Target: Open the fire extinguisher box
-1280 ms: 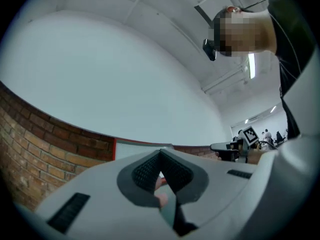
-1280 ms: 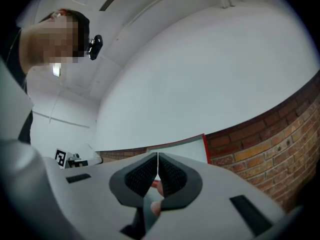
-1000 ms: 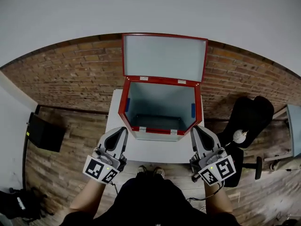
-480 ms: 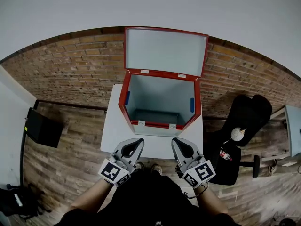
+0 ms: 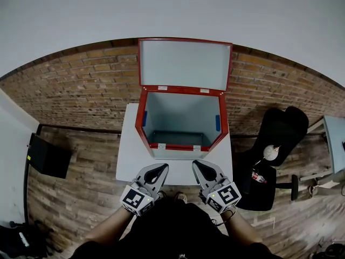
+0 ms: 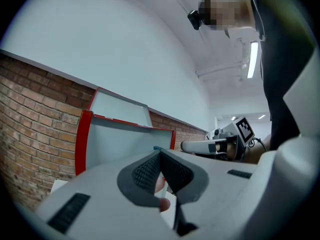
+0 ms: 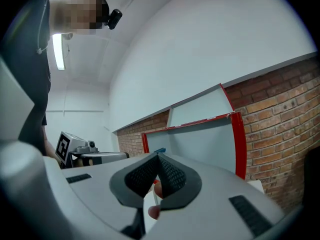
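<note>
In the head view, the fire extinguisher box [image 5: 143, 117] stands on a white table [image 5: 126, 163] against a brick wall [image 5: 81, 85]. It has red edges and a pale grey interior, and its lid [image 5: 185, 63] is swung upright. The left gripper [image 5: 155, 172] and right gripper [image 5: 204, 171] sit side by side at the table's near edge, in front of the box and apart from it, with the forearms reaching in from below. In the left gripper view, the jaws are pressed together with nothing between them, aimed roughly level toward the open box. The right gripper view shows its jaws likewise closed and empty, facing the box.
</note>
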